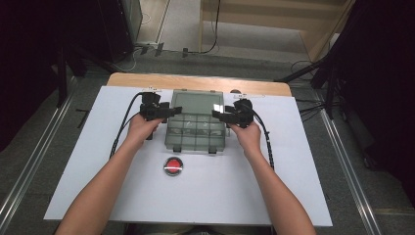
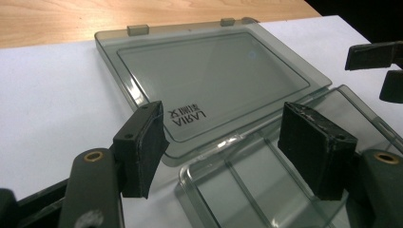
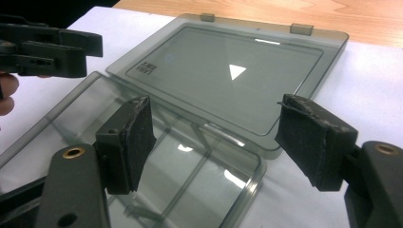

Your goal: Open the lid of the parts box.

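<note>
A smoky clear plastic compartment box [image 1: 195,134] lies open on the white board, its lid [image 1: 195,102] folded back flat behind it. My left gripper [image 1: 171,110] hovers at the box's left rear corner, jaws apart and holding nothing. My right gripper [image 1: 216,114] mirrors it at the right rear corner, also open and empty. In the left gripper view, my left gripper [image 2: 223,142] frames the hinge line between lid [image 2: 214,71] and base [image 2: 266,194]. In the right gripper view, my right gripper [image 3: 214,137] straddles the lid's [image 3: 228,76] near corner and the base [image 3: 190,175]. The compartments I can see look empty.
A round red button [image 1: 173,166] sits on the white board [image 1: 98,161] just in front of the box. A strip of wooden tabletop [image 1: 195,82] shows behind the lid. Dark stands and cables crowd the floor around the table.
</note>
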